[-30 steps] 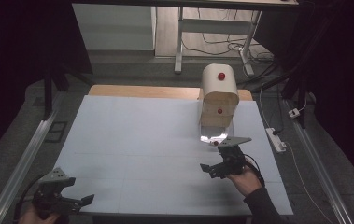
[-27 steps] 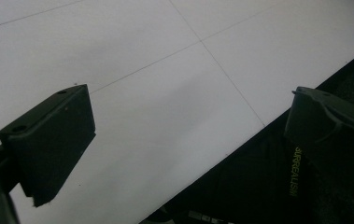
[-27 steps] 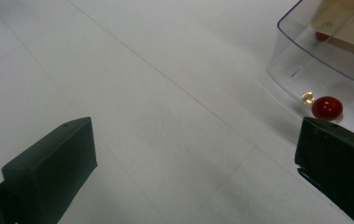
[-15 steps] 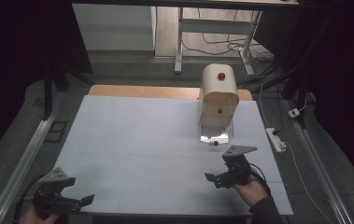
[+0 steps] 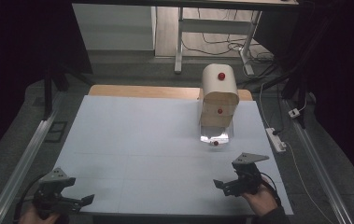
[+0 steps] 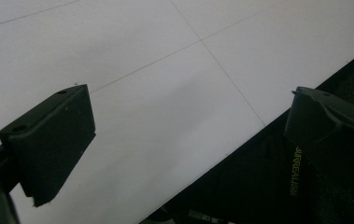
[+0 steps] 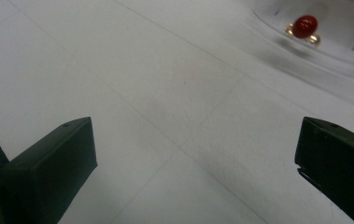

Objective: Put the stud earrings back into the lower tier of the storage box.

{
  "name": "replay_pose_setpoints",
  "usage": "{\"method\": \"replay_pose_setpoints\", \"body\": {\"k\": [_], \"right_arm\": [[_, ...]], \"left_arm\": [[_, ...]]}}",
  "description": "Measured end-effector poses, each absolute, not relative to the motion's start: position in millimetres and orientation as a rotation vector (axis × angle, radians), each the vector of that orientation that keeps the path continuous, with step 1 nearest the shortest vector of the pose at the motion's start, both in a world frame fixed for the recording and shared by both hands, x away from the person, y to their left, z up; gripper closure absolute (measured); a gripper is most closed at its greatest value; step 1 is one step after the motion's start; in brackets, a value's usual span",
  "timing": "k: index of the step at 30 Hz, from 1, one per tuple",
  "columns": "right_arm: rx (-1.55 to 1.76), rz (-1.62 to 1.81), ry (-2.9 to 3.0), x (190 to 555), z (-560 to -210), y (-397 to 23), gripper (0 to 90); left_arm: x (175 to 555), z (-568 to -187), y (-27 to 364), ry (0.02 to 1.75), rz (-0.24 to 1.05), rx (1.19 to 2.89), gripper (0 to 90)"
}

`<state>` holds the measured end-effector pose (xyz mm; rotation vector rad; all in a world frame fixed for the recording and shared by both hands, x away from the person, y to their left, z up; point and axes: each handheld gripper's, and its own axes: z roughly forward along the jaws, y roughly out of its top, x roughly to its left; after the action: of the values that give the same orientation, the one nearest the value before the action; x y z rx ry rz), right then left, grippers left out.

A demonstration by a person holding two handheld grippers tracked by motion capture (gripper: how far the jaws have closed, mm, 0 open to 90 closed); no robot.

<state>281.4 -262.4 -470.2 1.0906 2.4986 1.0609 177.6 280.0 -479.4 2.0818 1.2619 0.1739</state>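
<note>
**Two open claws held low over a bare white desk**

High view: the desk [image 5: 156,140] is covered by a pale sheet with faint grid lines, a strip of wood showing along its far edge. The room around it is dark. Behind the desk stand the metal legs of another table [image 5: 179,42] with loose cables on the floor; a white power strip [image 5: 276,139] lies on the floor to the right. On the far right part of the desk stands a small beige drawer cabinet [image 5: 219,100] with a rounded top and red knobs; its lowest drawer [image 5: 215,138], clear-walled, is pulled out toward the person. The left claw [image 5: 79,201] sits at the near left corner, the right claw [image 5: 223,184] near the front edge, well short of the cabinet.

Left gripper view: the jaws stand wide apart, empty, over the desk's edge.

Right gripper view: the jaws are spread wide, holding nothing; the red knob [image 7: 305,25] of the drawer shows ahead at upper right.
</note>
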Motion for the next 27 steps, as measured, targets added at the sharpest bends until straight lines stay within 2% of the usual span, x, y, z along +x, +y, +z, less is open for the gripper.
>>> {"method": "replay_pose_setpoints", "body": {"k": [27], "right_arm": [[1.243,1.066,2.388,254.0,-464.0,-297.9,0.0]], "left_arm": [[178.0,-479.5,280.3,1.268,0.169,2.079,1.3]]}}
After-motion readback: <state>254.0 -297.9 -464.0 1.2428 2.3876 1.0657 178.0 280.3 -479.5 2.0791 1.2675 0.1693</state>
